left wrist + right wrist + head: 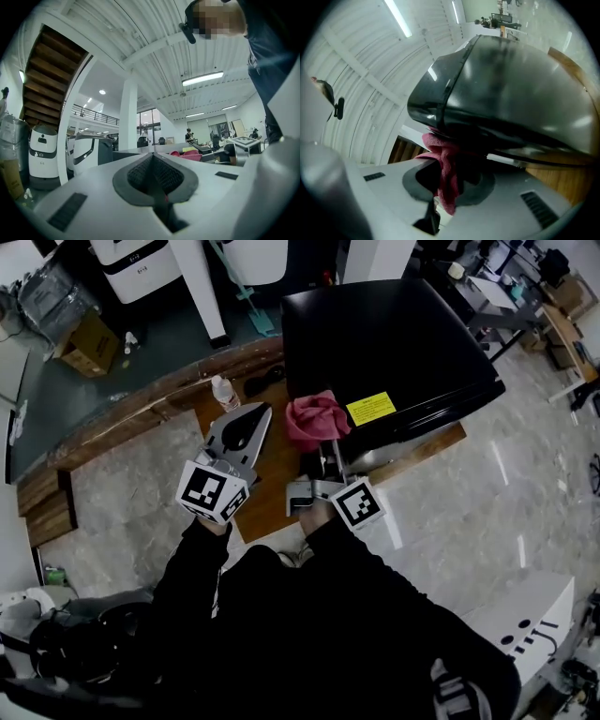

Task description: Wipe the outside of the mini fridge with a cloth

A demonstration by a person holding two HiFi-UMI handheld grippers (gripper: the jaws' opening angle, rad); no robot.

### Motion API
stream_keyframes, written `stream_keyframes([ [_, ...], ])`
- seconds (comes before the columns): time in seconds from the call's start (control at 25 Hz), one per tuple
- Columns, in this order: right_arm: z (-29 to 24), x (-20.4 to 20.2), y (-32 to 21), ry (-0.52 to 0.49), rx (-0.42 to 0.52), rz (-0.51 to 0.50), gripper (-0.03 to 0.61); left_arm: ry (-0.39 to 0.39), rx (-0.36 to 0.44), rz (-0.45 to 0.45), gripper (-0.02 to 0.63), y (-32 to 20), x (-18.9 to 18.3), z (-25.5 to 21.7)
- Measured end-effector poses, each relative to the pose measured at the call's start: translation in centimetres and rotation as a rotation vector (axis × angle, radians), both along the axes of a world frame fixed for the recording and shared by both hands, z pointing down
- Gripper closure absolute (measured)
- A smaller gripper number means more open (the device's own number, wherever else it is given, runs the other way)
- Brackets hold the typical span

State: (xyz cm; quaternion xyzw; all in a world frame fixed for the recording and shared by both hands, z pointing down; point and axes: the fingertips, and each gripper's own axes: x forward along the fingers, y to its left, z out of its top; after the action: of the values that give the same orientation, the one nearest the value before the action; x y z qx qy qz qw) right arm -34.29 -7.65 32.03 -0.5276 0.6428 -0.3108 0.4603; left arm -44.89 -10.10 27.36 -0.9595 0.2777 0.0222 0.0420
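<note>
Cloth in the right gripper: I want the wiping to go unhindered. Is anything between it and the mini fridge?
Nothing visible is in the way. The right gripper is shut on the pink cloth, which lies against the black mini fridge at its near edge, beside the yellow label.

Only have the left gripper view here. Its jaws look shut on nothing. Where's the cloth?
Observer: The right gripper has it. In the right gripper view its jaws are shut on the pink cloth.
Operator: Is it on the fridge yet?
Observer: Yes. In the head view the cloth is bunched against the near left corner of the black mini fridge, just left of a yellow label.
Operator: Anything near my left gripper?
Observer: A plastic bottle sits on the wooden board, just beyond the left gripper.
</note>
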Motion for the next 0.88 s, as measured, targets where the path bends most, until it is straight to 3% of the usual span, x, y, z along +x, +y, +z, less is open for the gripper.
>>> stream_keyframes([
  [0.16, 0.7, 0.2, -0.6, -0.055, -0.013, 0.035, 0.526, -0.011, -0.011, 0.071, 0.609, -1.4, 1.2, 1.2],
  [0.36, 1.0, -0.3, -1.5, -0.04, 0.008, 0.125, 0.526, -0.013, 0.005, 0.198, 0.609, -3.2, 1.5, 2.4],
  [0.56, 2.5, 0.0, -1.7, 0.028, -0.004, 0.28, 0.528, -0.005, -0.042, 0.411, 0.609, -4.2, 2.1, 5.1],
  [0.88, 6.0, 0.2, -1.8, -0.003, -0.037, 0.327, 0.526, -0.017, -0.088, 0.586, 0.609, -3.2, 2.4, 7.8],
])
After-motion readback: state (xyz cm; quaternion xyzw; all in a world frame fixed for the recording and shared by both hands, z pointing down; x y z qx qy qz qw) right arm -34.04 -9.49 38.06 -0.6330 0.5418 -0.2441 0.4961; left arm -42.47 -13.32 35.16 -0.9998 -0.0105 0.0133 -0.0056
